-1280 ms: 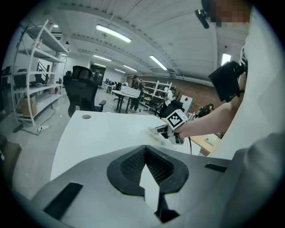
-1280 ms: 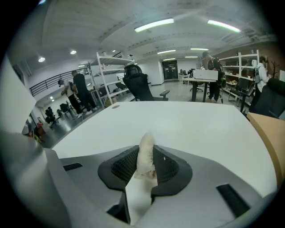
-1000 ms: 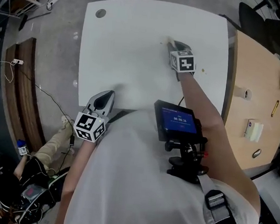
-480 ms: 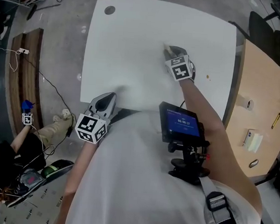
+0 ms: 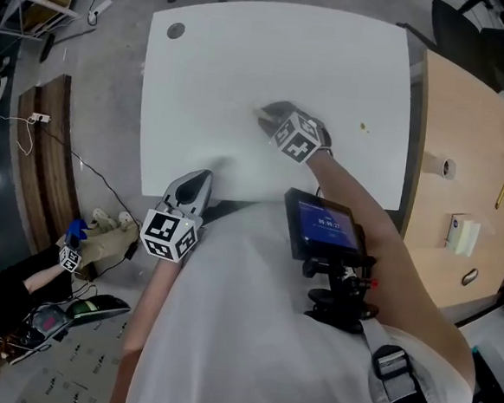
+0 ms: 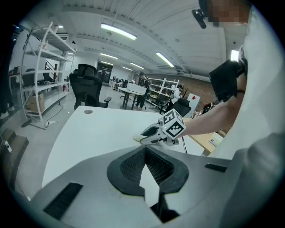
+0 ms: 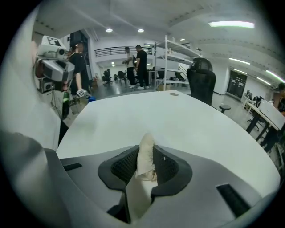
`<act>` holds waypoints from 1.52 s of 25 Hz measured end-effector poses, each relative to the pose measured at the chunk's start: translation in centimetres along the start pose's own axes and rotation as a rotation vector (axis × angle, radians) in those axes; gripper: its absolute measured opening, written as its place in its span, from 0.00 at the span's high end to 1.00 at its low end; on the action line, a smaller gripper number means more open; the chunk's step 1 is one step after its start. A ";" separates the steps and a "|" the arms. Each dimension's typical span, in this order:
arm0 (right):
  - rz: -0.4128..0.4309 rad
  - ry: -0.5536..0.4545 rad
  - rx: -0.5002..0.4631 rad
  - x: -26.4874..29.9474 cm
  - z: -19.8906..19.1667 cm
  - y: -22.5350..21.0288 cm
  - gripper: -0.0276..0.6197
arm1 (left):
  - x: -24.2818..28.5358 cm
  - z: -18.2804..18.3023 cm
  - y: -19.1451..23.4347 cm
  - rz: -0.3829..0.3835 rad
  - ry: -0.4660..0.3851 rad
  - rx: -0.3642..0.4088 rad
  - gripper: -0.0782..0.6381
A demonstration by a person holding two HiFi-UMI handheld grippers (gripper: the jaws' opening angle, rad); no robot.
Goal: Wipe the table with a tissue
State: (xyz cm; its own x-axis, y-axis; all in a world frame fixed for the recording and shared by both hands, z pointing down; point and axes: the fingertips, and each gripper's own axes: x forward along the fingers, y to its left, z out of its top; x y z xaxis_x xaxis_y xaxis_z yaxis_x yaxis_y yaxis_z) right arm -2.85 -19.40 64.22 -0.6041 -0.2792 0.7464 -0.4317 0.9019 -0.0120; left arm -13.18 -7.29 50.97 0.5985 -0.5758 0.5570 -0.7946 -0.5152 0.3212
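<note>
The white table (image 5: 246, 57) fills the middle of the head view. My right gripper (image 5: 267, 117) lies low over its centre, shut on a crumpled off-white tissue (image 5: 261, 113) that touches the tabletop. In the right gripper view the tissue (image 7: 145, 144) stands pinched between the jaws of that gripper (image 7: 143, 165), with the table (image 7: 178, 116) beyond. The left gripper view shows the right gripper (image 6: 149, 132) and the tissue (image 6: 136, 138) from the side. My left gripper (image 5: 193, 181) rests at the table's near edge, shut and holding nothing.
A small yellowish speck (image 5: 362, 125) lies on the table right of the right gripper, and a round grommet (image 5: 175, 30) sits at the far left corner. A wooden desk (image 5: 464, 152) with small items adjoins on the right. A person (image 5: 26, 309) sits on the floor, lower left.
My right gripper has slid the tissue to the left and nearer to me across the table, away from the speck. The left gripper has stayed at the near edge.
</note>
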 end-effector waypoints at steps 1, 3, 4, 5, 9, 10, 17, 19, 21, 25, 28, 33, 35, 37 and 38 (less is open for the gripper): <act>0.026 0.001 -0.027 -0.1 -0.2 0.8 0.81 | 0.3 0.0 -0.3 -0.006 0.000 0.004 0.88; 0.071 -0.001 -0.072 -0.9 -1.3 2.3 0.81 | 1.2 -0.2 -1.7 -0.020 -0.003 0.017 0.88; 0.086 -0.004 -0.099 -1.4 -1.9 2.9 0.81 | 1.7 -0.3 -2.7 -0.027 -0.004 0.023 0.88; 0.096 -0.006 -0.136 -1.8 -2.5 3.4 0.81 | 2.2 -0.3 -3.4 -0.034 -0.003 0.029 0.88; 0.152 0.017 -0.305 -0.8 -1.3 3.8 0.81 | 2.4 1.0 -3.1 -0.062 0.007 0.048 0.88; 0.176 0.026 -0.327 -0.6 -1.0 3.6 0.81 | 2.4 1.3 -3.0 -0.061 0.005 0.053 0.88; 0.100 -0.010 -0.099 -2.4 -4.0 -3.5 0.81 | 2.5 -0.6 -5.9 0.013 -0.003 0.038 0.88; -0.035 -0.021 0.071 -3.3 -4.4 -8.6 0.81 | 2.1 -0.7 -5.9 0.029 0.000 0.027 0.88; -0.207 -0.033 0.248 -5.0 -5.7 -13.8 0.81 | 1.6 -0.9 -6.1 0.040 0.005 0.018 0.88; -0.444 -0.062 0.505 -7.3 -7.1 -18.0 0.81 | -1.4 -1.7 -5.0 0.050 0.013 0.004 0.88; -0.506 -0.040 0.468 -6.6 -6.5 -17.5 0.81 | -2.3 -1.9 -3.9 0.062 0.009 -0.002 0.88; -0.352 -0.024 0.282 -2.8 -3.7 -13.4 0.81 | -0.5 -2.1 -3.2 0.053 -0.009 0.004 0.88; -0.269 -0.019 0.211 -1.8 -2.8 -10.4 0.81 | -0.2 -1.8 -3.2 0.029 -0.019 0.020 0.88; -0.176 -0.023 0.172 -1.1 -2.5 -7.1 0.81 | -0.1 -1.3 -2.9 0.006 -0.034 0.032 0.88; -0.122 -0.027 0.161 -1.0 -2.4 -5.4 0.81 | -0.1 -1.0 -2.5 -0.001 -0.044 0.033 0.89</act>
State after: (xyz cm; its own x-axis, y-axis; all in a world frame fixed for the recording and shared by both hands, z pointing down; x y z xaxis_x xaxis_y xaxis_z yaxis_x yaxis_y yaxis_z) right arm 1.67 -23.15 65.18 -0.5574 -0.3943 0.7306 -0.6034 0.7968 -0.0303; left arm -11.40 -5.29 50.89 0.6037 -0.6020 0.5226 -0.7907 -0.5361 0.2957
